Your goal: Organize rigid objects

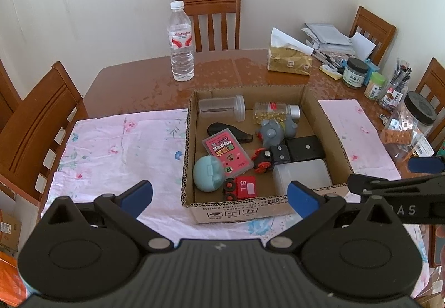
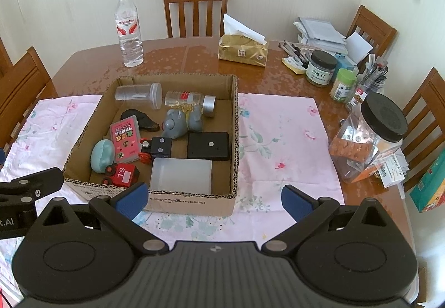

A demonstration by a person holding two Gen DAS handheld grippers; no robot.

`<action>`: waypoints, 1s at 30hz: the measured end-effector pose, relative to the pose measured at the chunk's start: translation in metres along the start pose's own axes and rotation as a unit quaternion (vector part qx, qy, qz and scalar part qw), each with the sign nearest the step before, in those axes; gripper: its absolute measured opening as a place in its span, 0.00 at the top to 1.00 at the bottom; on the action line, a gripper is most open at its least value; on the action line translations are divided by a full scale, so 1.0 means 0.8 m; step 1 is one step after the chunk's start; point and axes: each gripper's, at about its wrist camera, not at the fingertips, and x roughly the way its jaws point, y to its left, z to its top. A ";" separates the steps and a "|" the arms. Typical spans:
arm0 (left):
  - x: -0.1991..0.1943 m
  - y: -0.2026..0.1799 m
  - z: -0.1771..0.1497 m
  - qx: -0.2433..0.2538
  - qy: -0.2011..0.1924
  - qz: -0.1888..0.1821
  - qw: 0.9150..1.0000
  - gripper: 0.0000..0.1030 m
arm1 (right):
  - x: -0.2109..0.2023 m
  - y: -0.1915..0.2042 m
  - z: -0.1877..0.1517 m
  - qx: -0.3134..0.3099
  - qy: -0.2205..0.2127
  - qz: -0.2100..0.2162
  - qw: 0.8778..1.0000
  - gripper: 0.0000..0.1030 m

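Desk (image 2: 91, 63), pink cloth (image 2: 281, 141) over its near edge to mark the work area. Cardboard box (image 2: 235, 118) mid-cloth already holds the rigid objects: white case (image 2: 180, 175), black case (image 2: 208, 146), toy car (image 2: 121, 174) (looks done, probably). Left claw (image 1: 219, 196) and right claw (image 2: 212, 198) gape empty, hovering by the box's near wall.

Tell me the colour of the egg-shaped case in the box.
Pale teal egg-shaped case; left wrist view shows it best.
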 end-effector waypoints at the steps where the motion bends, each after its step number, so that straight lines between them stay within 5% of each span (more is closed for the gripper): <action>1: 0.000 0.000 0.000 0.000 0.000 0.000 1.000 0.01 | 0.000 0.000 0.000 0.000 0.000 -0.001 1.000 0.00; 30: -0.003 0.000 -0.002 0.000 -0.001 0.002 1.000 0.01 | -0.003 -0.001 -0.002 0.005 -0.001 -0.001 1.000 0.00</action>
